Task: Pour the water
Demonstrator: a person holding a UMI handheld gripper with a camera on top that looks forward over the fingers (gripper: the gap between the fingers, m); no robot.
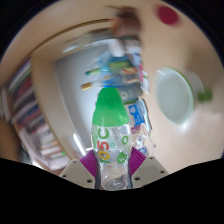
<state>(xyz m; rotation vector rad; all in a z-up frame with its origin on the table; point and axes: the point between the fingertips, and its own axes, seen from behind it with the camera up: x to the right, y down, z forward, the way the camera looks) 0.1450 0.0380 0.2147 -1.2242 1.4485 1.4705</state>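
A clear plastic bottle [112, 140] with a green cap and a green-and-white label is held between my fingers, its cap pointing away from me and its base close to the camera. Both purple pads [91, 158] press on its sides, so my gripper [113, 160] is shut on it. Beyond the bottle and to the right sits a pale green cup [174, 97] on the wooden table [60, 45]. The bottle's cap stands to the left of the cup and apart from it.
A grey mat or board [85, 75] lies under the bottle. Beyond the cap lies a green-and-white packet [112, 72]. A red round thing [166, 14] sits at the table's far side. Colourful items [30, 115] line the left side.
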